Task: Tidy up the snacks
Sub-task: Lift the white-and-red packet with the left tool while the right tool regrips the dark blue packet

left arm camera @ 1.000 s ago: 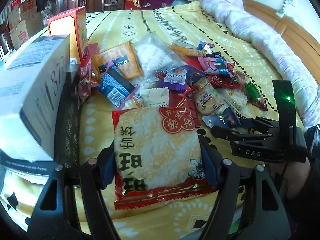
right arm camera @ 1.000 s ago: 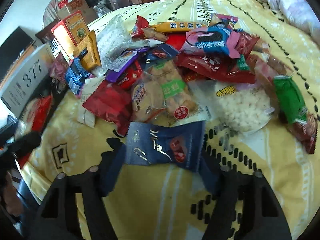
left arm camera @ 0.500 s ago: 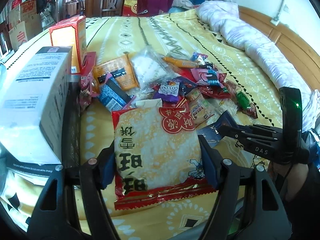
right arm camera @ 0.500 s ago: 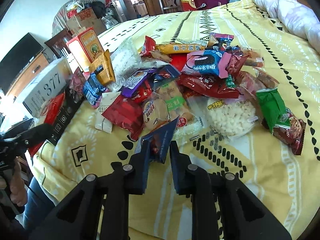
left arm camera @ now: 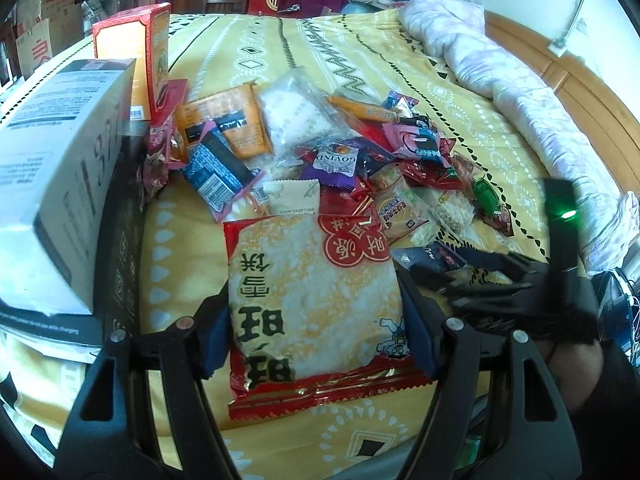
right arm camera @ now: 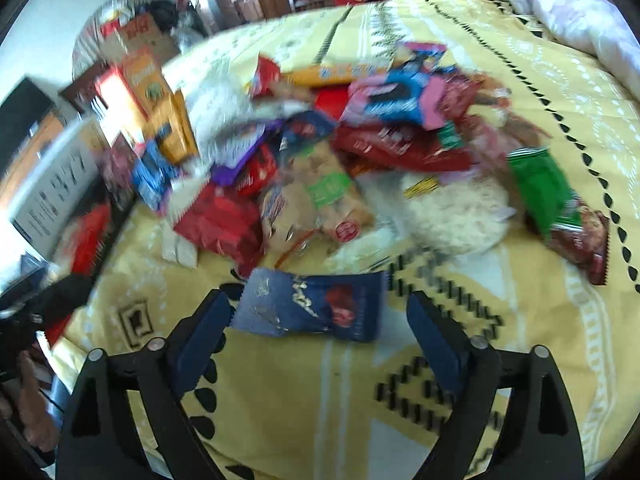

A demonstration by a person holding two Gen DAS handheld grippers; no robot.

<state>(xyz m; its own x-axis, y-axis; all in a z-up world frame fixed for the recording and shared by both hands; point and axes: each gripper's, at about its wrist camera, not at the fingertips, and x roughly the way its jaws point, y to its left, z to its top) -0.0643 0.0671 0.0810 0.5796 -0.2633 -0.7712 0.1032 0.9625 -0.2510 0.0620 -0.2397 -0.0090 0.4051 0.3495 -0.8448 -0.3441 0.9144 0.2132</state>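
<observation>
My left gripper (left arm camera: 312, 292) is shut on a large red-edged rice cracker pack (left arm camera: 312, 280), its pads pressed on both long sides, just above the yellow bedspread (left arm camera: 180, 248). In the right wrist view a dark blue snack packet (right arm camera: 312, 308) lies flat on the bedspread between my right gripper's (right arm camera: 318, 298) fingers. Its jaws are opening; the right pad stands clear of the packet. From the left wrist view the right gripper (left arm camera: 480, 276) is a blurred dark shape at the right, with the blue packet (left arm camera: 432, 256) at its tips. Beyond both lies a heap of mixed snack packets (right arm camera: 360, 140).
A white carton (left arm camera: 52, 184) sits on a black box at the left, with an orange-red box (left arm camera: 136, 52) behind it. A rolled pale quilt (left arm camera: 500, 64) runs along the wooden bed frame at the right. Bare bedspread (right arm camera: 320, 400) lies in front of the heap.
Half a second ago my right gripper was shut on the blue packet, held edge-on. Now its jaws stand wide and the packet lies flat between them. The left grip is unchanged.
</observation>
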